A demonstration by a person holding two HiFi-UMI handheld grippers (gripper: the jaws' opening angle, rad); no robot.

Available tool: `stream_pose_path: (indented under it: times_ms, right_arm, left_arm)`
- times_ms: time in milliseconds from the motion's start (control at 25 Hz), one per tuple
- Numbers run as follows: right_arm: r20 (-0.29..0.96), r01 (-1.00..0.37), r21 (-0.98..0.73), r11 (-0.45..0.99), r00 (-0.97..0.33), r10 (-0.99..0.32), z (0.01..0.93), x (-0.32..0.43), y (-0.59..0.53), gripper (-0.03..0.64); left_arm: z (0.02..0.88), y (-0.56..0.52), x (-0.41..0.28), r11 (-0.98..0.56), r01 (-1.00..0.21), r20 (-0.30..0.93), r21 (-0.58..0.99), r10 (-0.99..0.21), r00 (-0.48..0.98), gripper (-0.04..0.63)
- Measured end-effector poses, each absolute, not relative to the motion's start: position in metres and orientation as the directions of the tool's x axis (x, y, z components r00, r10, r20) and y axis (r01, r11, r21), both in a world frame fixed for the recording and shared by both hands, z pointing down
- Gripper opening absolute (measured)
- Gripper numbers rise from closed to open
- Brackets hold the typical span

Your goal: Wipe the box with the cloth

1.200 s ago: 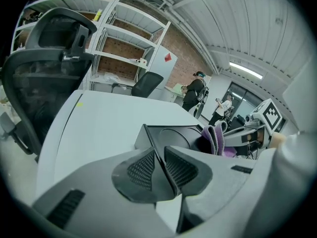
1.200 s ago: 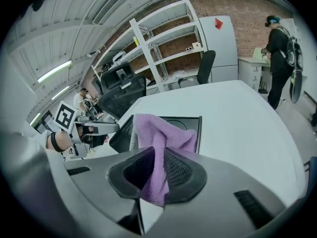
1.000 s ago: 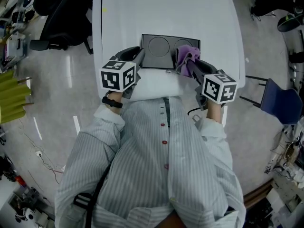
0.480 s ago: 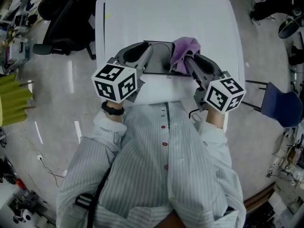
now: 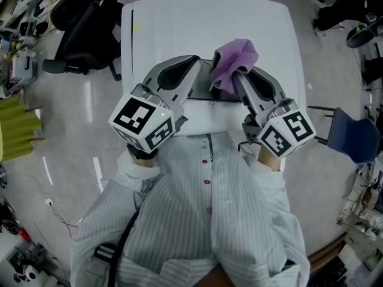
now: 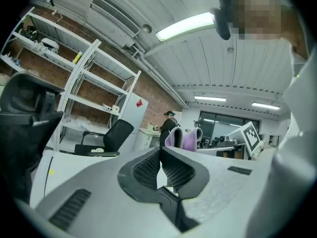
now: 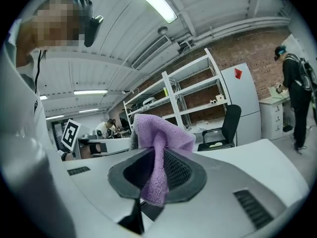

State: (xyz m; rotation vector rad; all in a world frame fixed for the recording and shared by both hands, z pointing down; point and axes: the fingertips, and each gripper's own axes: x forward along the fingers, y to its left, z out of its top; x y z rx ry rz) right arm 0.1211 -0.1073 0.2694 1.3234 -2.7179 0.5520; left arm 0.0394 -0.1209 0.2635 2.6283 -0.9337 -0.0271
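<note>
In the head view a dark box (image 5: 203,87) lies on the white table (image 5: 179,23), and my two raised grippers hide most of it. My right gripper (image 5: 237,76) is shut on a purple cloth (image 5: 234,57), which bunches above its tips, lifted off the box. The right gripper view has the cloth (image 7: 158,133) pinched between the jaws of that gripper (image 7: 157,152), a strip hanging down inside them. My left gripper (image 5: 192,64) is held up beside it, left of the cloth. Its jaws (image 6: 159,155) are shut with nothing between them. Both gripper views point up across the room, away from the box.
A black office chair (image 5: 84,23) stands off the table's far left corner. A blue chair (image 5: 353,136) is to the right. Across the room the gripper views show shelving (image 7: 198,93), desks and people. My striped shirt (image 5: 203,208) fills the lower head view.
Both grippers have risen toward the head camera and tilted upward. The purple cloth has come up off the box with the right gripper. More of the box is hidden now.
</note>
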Motion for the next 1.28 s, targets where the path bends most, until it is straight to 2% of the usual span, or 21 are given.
stream_pose_path:
  times_ms: [440,1280]
  right_arm:
    - [0.18,-0.786,-0.26,0.561,-0.611,-0.771,0.249,0.122,-0.106,0.055]
    - [0.2,-0.806,-0.247,0.538,-0.586,-0.785,0.256,0.128,-0.11,0.055]
  left_arm:
    - [0.251,-0.115,0.037,-0.758,-0.574,0.079,0.31,-0.582,0.81,0.008]
    - [0.257,-0.122,0.031,-0.765,-0.57,0.092,0.302,-0.571,0.816,0.008]
